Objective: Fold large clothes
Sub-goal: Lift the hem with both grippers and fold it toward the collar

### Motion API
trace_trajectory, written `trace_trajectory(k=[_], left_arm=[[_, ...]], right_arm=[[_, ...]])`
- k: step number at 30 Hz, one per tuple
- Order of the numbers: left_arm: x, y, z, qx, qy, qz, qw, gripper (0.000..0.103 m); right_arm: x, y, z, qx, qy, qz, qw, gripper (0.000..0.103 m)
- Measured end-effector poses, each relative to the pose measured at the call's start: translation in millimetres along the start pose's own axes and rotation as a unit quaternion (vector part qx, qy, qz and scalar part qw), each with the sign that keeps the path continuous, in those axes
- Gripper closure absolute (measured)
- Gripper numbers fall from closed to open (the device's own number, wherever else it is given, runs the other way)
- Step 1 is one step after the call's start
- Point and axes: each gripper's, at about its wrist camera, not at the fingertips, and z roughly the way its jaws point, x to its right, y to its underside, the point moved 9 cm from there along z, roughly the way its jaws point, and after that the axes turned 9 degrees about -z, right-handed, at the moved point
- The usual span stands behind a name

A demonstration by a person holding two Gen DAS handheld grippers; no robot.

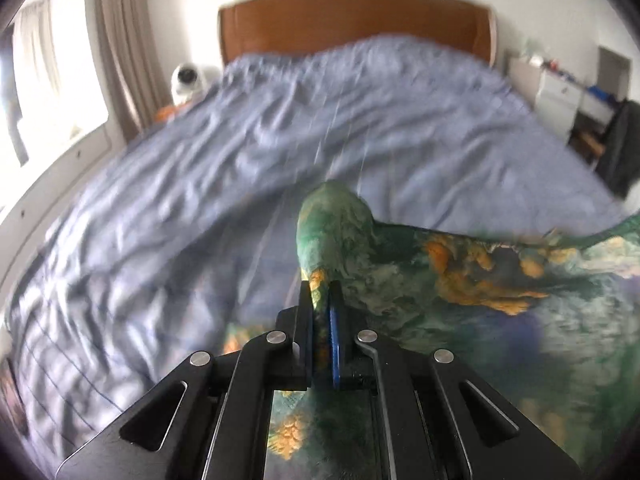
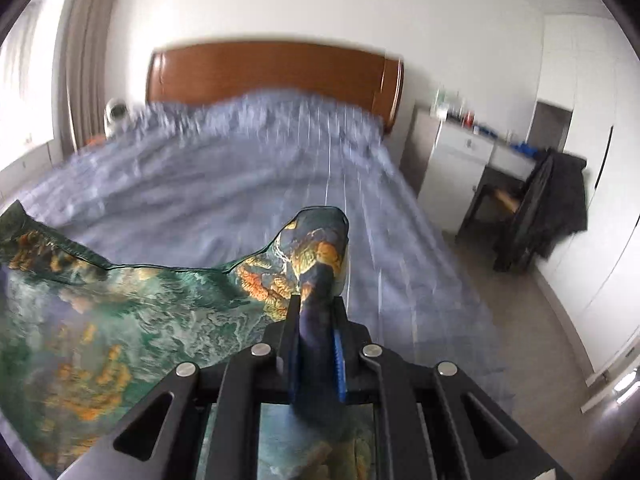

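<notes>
Right up close, the left gripper [image 1: 321,294] has its black jaws pinched tight on a bunched corner of the silky green garment with orange and blue marbled print [image 1: 460,280], and a knob of cloth pokes out past the tips. Over on the other side, the right gripper [image 2: 318,308] is clamped just as hard on the opposite corner of that same garment [image 2: 132,320]. So the fabric is strung between the two, its long axis running side to side, the hemmed top edge dipping in the middle and the body of it draping down toward the camera. It's held up above the bed, not lying flat.

Beyond it, the rumpled periwinkle-blue quilt [image 1: 248,128] spreads wide, blurred. Further back stands the brown wooden headboard [image 2: 272,70] against a white wall. Left, beige curtains [image 1: 120,44] and a small white round gadget [image 1: 186,80]; right, a white drawer unit [image 2: 456,168] and dark clothing slung over a chair [image 2: 548,204].
</notes>
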Motion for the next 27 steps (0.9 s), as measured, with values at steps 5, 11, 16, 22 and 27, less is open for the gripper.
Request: trace_trajectory(k=[5, 11, 16, 22, 27], left_arm=[[-22, 52, 43, -0.024, -0.006, -0.041, 0.9989, 0.101], [-13, 55, 50, -0.001, -0.006, -0.031, 0.9995, 0.1], [-14, 53, 51, -0.005, 0.01, -0.034, 0.9994, 0.1], [-29, 36, 29, -0.065, 0.016, -0.051, 0.9965, 0.054], [-30, 6, -41, -0.003, 0.07, -0.039, 0.9968, 0.01]], right_arm=[[-31, 71, 75, -0.081, -0.015, -0.007, 0.997, 0.09], [-43, 101, 100, -0.078, -0.023, 0.017, 0.997, 0.088], [-44, 105, 104, -0.073, -0.037, 0.037, 0.996, 0.086], [-30, 101, 105, -0.093, -0.09, 0.083, 0.988, 0.076], [19, 76, 57, -0.054, -0.11, 0.139, 0.983, 0.043]])
